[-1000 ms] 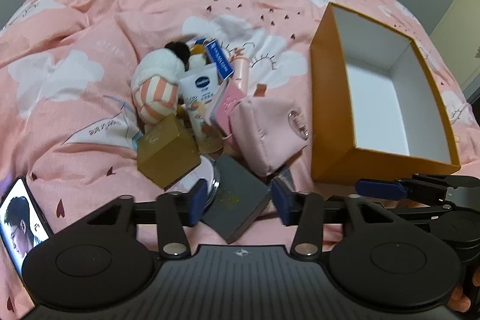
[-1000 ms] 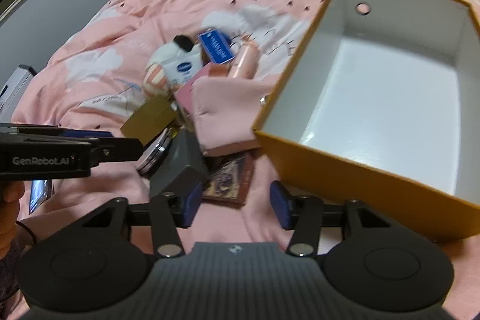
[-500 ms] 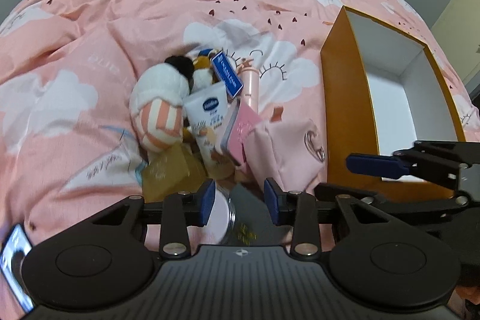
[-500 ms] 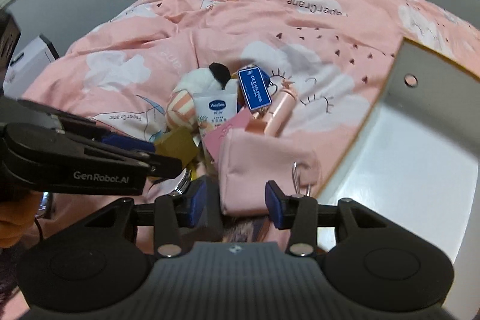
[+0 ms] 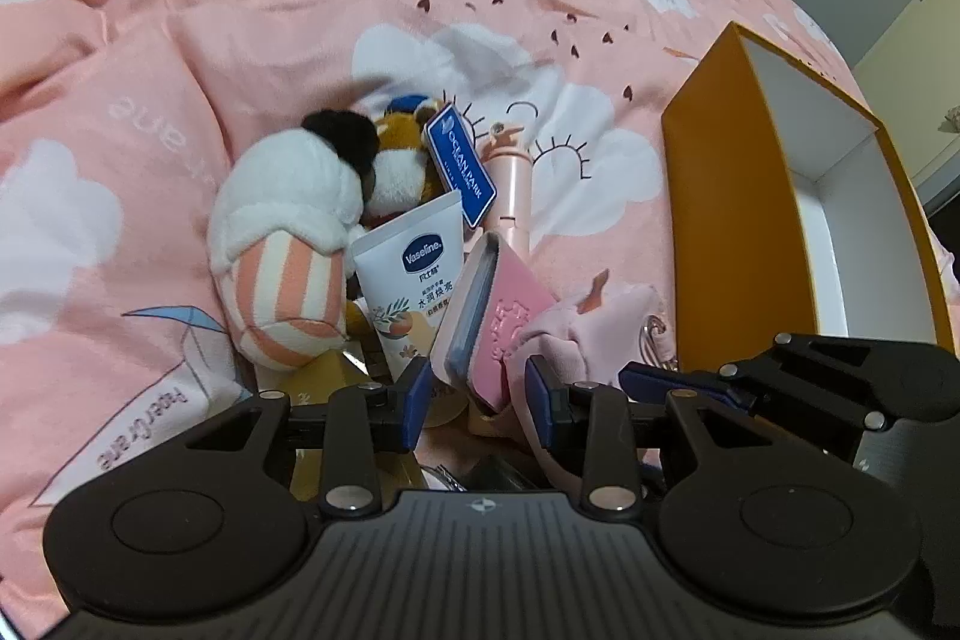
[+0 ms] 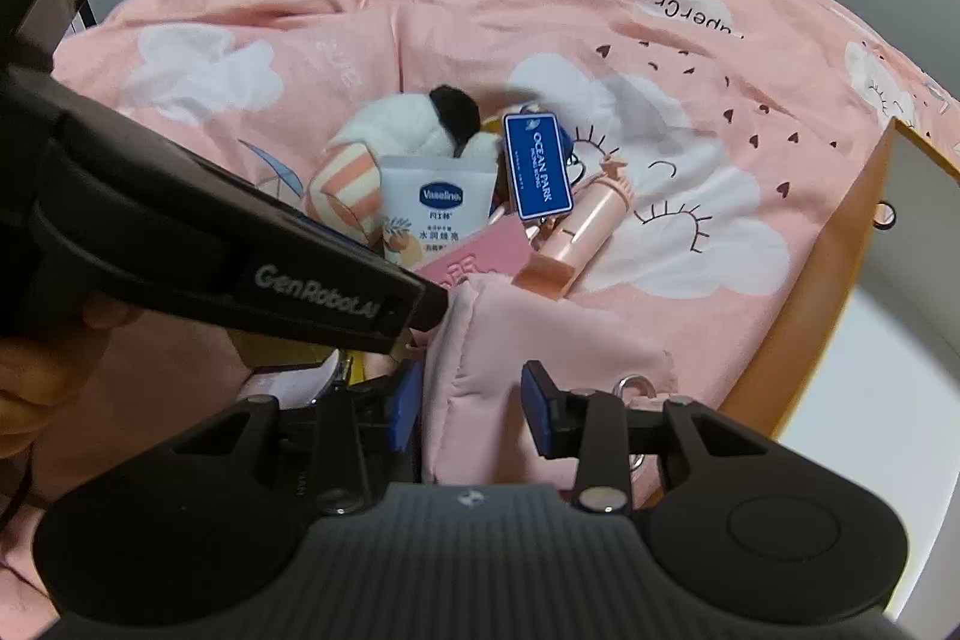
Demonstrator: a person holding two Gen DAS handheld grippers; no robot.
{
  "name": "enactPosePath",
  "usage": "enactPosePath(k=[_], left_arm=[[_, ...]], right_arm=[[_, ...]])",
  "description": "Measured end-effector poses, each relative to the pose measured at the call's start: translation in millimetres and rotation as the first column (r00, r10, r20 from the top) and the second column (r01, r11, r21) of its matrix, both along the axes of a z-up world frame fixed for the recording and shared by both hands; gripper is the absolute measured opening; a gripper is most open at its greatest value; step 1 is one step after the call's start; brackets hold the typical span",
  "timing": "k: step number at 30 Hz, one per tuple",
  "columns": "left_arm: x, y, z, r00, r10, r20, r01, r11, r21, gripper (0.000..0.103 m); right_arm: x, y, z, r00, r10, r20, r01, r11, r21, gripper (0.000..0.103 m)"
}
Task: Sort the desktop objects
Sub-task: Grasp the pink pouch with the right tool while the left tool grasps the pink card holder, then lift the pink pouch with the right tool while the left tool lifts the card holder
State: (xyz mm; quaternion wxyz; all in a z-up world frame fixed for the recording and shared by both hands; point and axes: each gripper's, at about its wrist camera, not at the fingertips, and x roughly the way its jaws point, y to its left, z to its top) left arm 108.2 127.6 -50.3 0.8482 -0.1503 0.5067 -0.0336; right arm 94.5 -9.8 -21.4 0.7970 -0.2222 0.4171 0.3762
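The sorting is barely starting, by my reading: the orange box (image 5: 720, 220) at the right is showing only bare white interior, and every item is still lying heaped on the pink duvet (image 5: 180, 58) to its left.

The left gripper (image 5: 474, 403) is hanging with its jaws parted around the near end of the pink case (image 5: 510, 316), not visibly pinching it. The right gripper (image 6: 471, 409) is straddling the near edge of the pink pouch (image 6: 528, 340), jaws apart; whether the pads are touching the fabric I cannot tell.

Counting the pile: one striped plush (image 5: 282, 244) at the left, one brown tiger plush (image 5: 399, 160) behind it, one Vaseline tube (image 5: 414, 274), one blue Ocean Park tag (image 6: 536, 166), one pink handheld fan (image 6: 585, 226), one pink case and one pink pouch. A gold box (image 5: 327, 379) and some darker items are peeking out at the near side, too hidden to count. All of these are waiting to go into the one box.
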Motion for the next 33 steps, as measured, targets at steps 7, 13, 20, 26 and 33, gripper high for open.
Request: enactPosePath(k=[7, 13, 20, 26, 33], left_arm=[[3.2, 1.5, -6.8, 1.000, 0.007, 0.022, -0.007, 1.000, -0.005, 0.026], [-6.8, -0.4, -0.5, 0.998, 0.029, 0.056, -0.028, 0.999, -0.030, 0.005], [-33.2, -18.7, 28.1, 0.988, 0.042, 0.146, -0.046, 0.999, 0.021, 0.003], [-75.3, -34.8, 59.2, 0.970, 0.045, 0.237, -0.064, 0.996, 0.070, 0.002], [-115.8, -54.2, 79.5, 0.962, -0.002, 0.272, -0.012, 0.999, 0.049, 0.001]], right_arm=[[3.7, 1.1, -8.7, 0.999, -0.022, 0.024, 0.023, 1.000, -0.014, 0.028], [0.8, -6.9, 3.3, 0.998, -0.057, 0.039, 0.056, 0.998, 0.026, 0.019], [-15.0, -22.9, 30.7, 0.995, -0.070, 0.069, 0.063, 0.993, 0.104, 0.015], [-32.3, -44.3, 54.1, 0.998, -0.065, -0.007, 0.065, 0.979, 0.193, 0.015], [-56.0, -84.4, 71.2, 0.990, -0.066, -0.125, 0.097, 0.962, 0.257, 0.015]])
